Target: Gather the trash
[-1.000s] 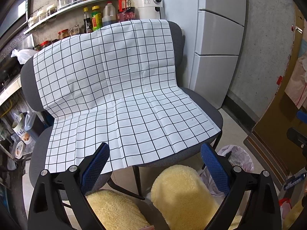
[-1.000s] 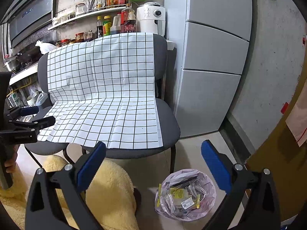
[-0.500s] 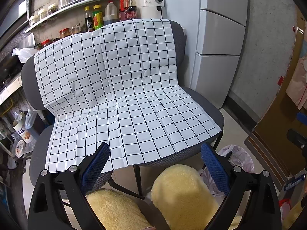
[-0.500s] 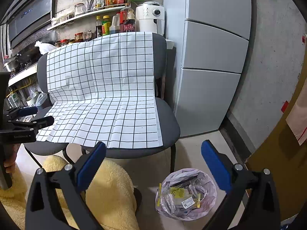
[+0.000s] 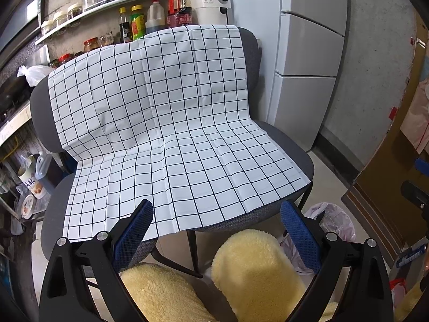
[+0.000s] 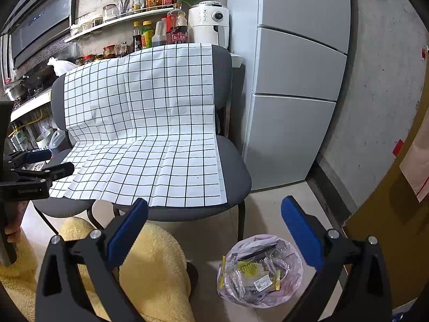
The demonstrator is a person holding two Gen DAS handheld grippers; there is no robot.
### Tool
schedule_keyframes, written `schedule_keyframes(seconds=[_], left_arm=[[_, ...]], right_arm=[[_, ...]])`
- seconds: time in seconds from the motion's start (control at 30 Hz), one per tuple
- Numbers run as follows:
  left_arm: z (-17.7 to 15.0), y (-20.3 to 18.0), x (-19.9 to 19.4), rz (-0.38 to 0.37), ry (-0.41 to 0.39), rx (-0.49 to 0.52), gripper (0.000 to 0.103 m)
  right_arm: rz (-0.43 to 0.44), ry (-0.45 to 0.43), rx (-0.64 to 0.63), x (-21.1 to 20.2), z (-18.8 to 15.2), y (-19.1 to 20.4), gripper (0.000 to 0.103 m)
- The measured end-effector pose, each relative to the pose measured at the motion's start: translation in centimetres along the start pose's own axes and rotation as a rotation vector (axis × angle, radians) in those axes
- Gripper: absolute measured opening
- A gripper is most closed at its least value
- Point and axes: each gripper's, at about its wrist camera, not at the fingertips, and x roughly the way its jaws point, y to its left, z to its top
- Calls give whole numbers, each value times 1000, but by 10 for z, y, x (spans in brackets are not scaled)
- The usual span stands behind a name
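A bin lined with a pale pink bag (image 6: 261, 269) stands on the floor by the right chair leg and holds several wrappers. It also shows in the left wrist view (image 5: 331, 224), partly behind a finger. A white cloth with a black grid (image 5: 171, 134) covers two grey chairs and shows bare; it also shows in the right wrist view (image 6: 144, 134). My left gripper (image 5: 217, 230) is open and empty before the seat's front edge. My right gripper (image 6: 214, 226) is open and empty above the floor, left of the bin.
A grey fridge (image 6: 292, 80) stands right of the chairs. A shelf of bottles and jars (image 5: 128, 21) and a white appliance (image 6: 210, 25) are behind them. Yellow fleece-clad legs (image 5: 257, 273) fill the bottom. A brown door (image 6: 396, 214) is at the right.
Both grippers have drifted slightly; the view of the chairs shifts a little. Both stay open and empty.
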Motion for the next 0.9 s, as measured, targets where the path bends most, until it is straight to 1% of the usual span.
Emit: schedule_keyframes(seconds=[0.4, 0.63, 0.8, 0.9], left_arm=[[-3, 0, 2, -4, -1, 7, 95], [-3, -2, 1, 21, -17, 21, 95], [-3, 8, 15, 14, 20, -6, 95], [-6, 23, 30, 21, 56, -42, 95]], right_arm=[[-3, 7, 4, 1, -1, -1, 97], [-4, 9, 14, 3, -3, -3, 97], [19, 25, 13, 13, -2, 0, 97], [64, 62, 14, 36, -1, 6, 97]])
